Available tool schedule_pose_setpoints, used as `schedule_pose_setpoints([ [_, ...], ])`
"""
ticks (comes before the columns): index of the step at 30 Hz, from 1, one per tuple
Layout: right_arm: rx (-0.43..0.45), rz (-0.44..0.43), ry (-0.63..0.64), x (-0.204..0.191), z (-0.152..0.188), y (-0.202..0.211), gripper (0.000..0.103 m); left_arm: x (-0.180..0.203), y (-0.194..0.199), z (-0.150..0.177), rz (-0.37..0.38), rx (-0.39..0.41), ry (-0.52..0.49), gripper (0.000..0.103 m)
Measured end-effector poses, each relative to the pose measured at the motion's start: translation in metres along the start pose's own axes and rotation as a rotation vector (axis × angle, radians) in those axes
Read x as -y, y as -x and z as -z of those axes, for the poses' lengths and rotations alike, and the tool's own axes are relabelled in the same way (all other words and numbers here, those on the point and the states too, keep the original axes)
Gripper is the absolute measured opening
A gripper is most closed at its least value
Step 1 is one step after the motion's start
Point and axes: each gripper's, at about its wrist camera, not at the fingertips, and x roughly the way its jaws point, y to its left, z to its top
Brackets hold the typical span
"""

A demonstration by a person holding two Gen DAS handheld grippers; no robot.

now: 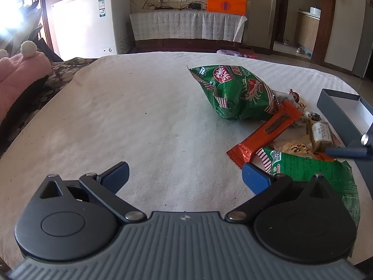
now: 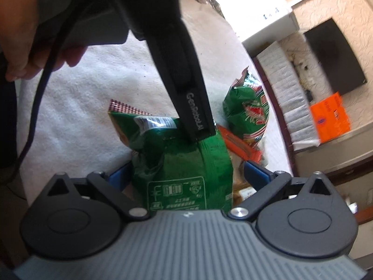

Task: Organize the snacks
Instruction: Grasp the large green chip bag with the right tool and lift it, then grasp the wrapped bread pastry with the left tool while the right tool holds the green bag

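On the white tablecloth (image 1: 139, 116) lie a puffed green snack bag (image 1: 235, 91), an orange bar wrapper (image 1: 268, 130), several small wrapped sweets (image 1: 319, 133) and a flat green snack bag (image 1: 310, 170). My left gripper (image 1: 185, 177) is open and empty, low over the cloth, its right finger beside the flat bag. My right gripper (image 2: 186, 175) is open, its jaws on either side of the flat green bag (image 2: 184, 163), not closed on it. The puffed bag (image 2: 247, 114) and orange bar (image 2: 240, 147) lie beyond. The left gripper's body (image 2: 181, 74) crosses the right wrist view.
An open grey box (image 1: 345, 109) sits at the table's right edge. A pink plush item (image 1: 21, 70) lies on the patterned seat at left. A white chest freezer (image 1: 86, 23) and a covered TV stand (image 1: 186, 25) stand behind the table.
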Motion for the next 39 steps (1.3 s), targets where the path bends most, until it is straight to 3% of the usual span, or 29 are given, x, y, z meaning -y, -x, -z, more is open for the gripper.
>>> schedule_pose_setpoints([
  [7,0.016,-0.010,-0.268,0.014,0.015,0.006,0.072,-0.009,0.003,-0.001,-0.012,0.012,0.044,0.103],
  [16,0.118,0.047,-0.593,0.021,0.052,0.025,0.071,-0.011,0.008,-0.002,-0.020,0.043,0.052,0.103],
  [21,0.170,0.064,-0.669,0.032,0.061,0.037,0.071,-0.015,0.013,-0.004,-0.020,0.068,0.063,0.103],
  [28,0.216,0.147,-0.795,0.049,0.085,0.057,0.071,-0.001,0.020,-0.003,0.055,0.095,0.001,0.103],
  [34,0.243,0.169,-0.936,0.068,0.110,0.059,0.071,0.034,0.025,0.000,0.184,0.112,-0.125,0.103],
  [39,0.255,0.182,-0.946,0.070,0.115,0.061,0.071,0.071,0.018,0.002,0.276,0.106,-0.212,0.103],
])
